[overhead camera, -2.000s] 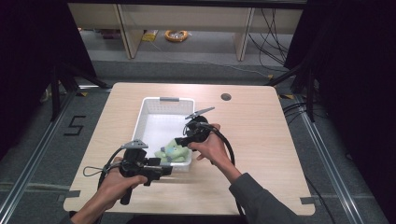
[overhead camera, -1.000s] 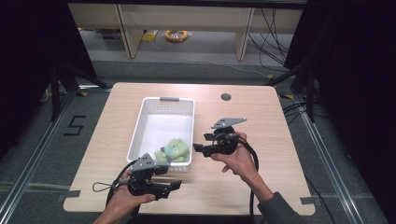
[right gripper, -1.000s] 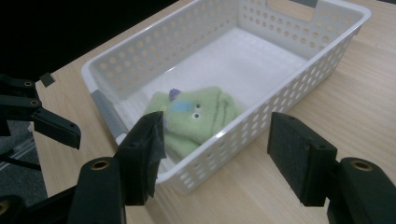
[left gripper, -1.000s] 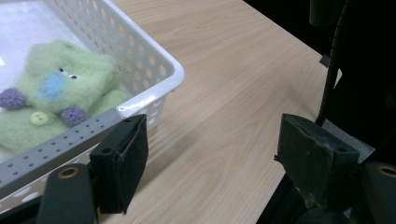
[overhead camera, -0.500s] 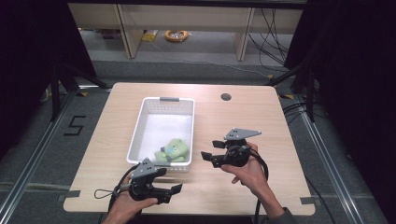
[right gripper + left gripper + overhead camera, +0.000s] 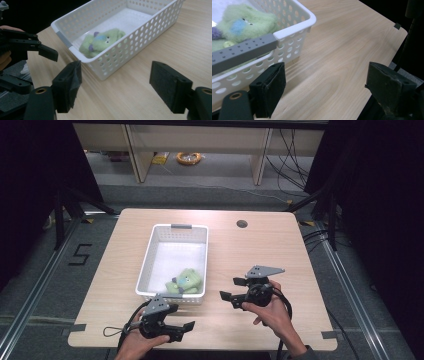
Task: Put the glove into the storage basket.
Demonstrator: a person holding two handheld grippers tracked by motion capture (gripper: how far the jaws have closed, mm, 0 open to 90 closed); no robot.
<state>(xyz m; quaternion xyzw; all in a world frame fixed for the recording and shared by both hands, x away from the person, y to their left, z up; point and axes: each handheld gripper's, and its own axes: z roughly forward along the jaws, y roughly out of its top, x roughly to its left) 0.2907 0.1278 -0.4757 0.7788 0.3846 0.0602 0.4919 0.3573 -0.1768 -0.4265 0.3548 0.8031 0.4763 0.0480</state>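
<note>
Your left gripper sits at the near table edge, just in front of the basket's near end, jaws spread wide with only bare wood between them. Your right gripper is held right of the basket, apart from it, jaws also wide and empty; they have just been opening further. The green plush toy lies in the near end of the white perforated basket, against the grey-handled rim, touched by neither gripper.

The basket stands on a light wood table with rounded corners and a dark round hole near the far edge. Grey floor around, a "5" marked on it to the left, cables at the right, pale shelving legs at the back, dark curtains on both sides.

Against two seconds ago: your right gripper was over the basket at the toy, your left at the basket's near corner. Both have pulled back toward you; the toy stays in the basket, and the basket hasn't shifted.
</note>
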